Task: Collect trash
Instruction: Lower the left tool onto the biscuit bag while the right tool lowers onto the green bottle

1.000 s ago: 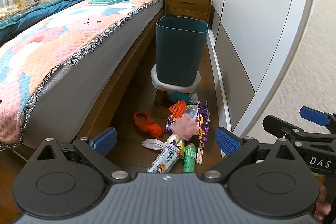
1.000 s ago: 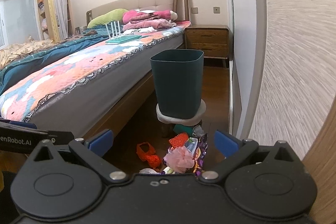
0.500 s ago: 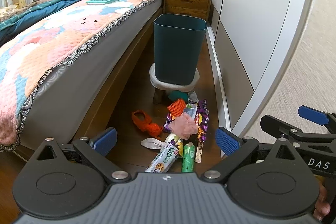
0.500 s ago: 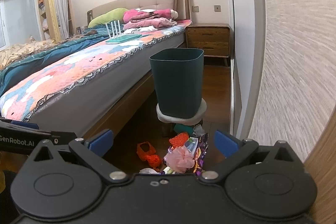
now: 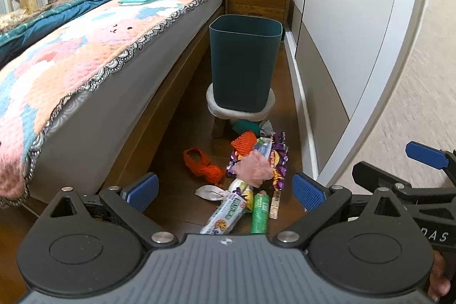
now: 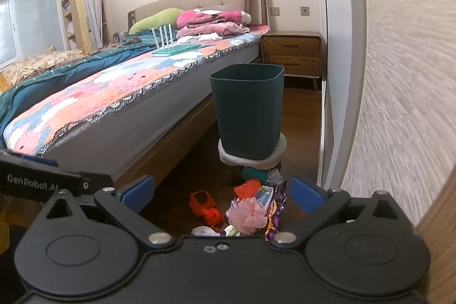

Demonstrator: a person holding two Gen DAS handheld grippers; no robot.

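Note:
A dark teal trash bin [image 5: 244, 63] [image 6: 248, 110] stands on a low grey stool [image 5: 242, 108]. Trash lies on the wood floor in front of it: orange netting [image 5: 203, 165] [image 6: 205, 207], a pink crumpled bag [image 5: 253, 167] [image 6: 247, 215], a purple wrapper [image 5: 278, 158], a green packet [image 5: 260, 214], a white biscuit wrapper [image 5: 226, 215] and white crumpled paper [image 5: 209, 192]. My left gripper [image 5: 225, 190] is open and empty, above the near end of the pile. My right gripper [image 6: 221, 194] is open and empty, held short of the pile; it also shows in the left wrist view [image 5: 427, 158].
A bed [image 5: 85, 56] with a colourful blanket runs along the left. A white wardrobe [image 5: 342, 19] and wall close the right side. A wooden nightstand [image 5: 256, 0] stands behind the bin. The trash lies in the narrow floor strip between bed and wardrobe.
Both grippers have moved slightly forward toward the bin and the trash pile. Both have stayed open and empty.

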